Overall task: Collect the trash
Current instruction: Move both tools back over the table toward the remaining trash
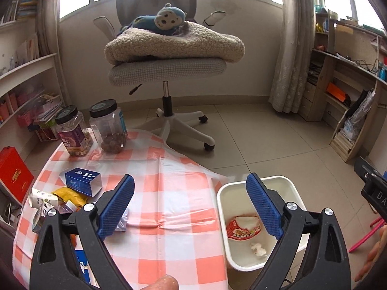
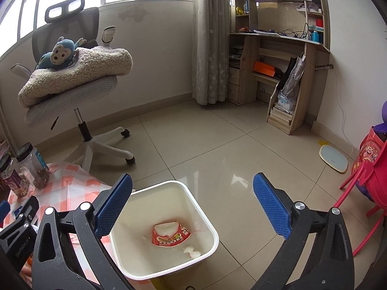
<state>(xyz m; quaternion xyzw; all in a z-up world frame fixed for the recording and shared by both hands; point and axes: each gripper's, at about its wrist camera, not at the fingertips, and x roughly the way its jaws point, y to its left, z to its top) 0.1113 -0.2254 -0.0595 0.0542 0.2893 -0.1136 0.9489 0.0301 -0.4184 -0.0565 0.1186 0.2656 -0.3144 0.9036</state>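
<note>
Both of your tongs are released now and hold nothing: the left tongs (image 1: 189,201) hang above the near right edge of the tabletop (image 1: 169,193), half over the bin, and the right tongs (image 2: 193,204) hang over the white bin (image 2: 205,215) itself. The bin stands on the tiled floor, touching or just beside the right edge of the tabletop; I think it is put there so that you need only a short way from the trash to it. It is a smooth plastic tub with rounded corners, and inside lie a torn red wrapper (image 2: 170,235) and a small white crumpled paper (image 2: 192,251). The rest of the trash waits at the left edge of the tabletop: a blue carton box (image 1: 82,181), a yellow crumpled bag (image 1: 70,194) and a printed paper cup (image 1: 41,197) lying on its side. The two clear jars (image 1: 92,126) with black lids at the far left corner look like food, not trash. The checked cloth is thin and shiny, so it may slide when you grasp there
</note>
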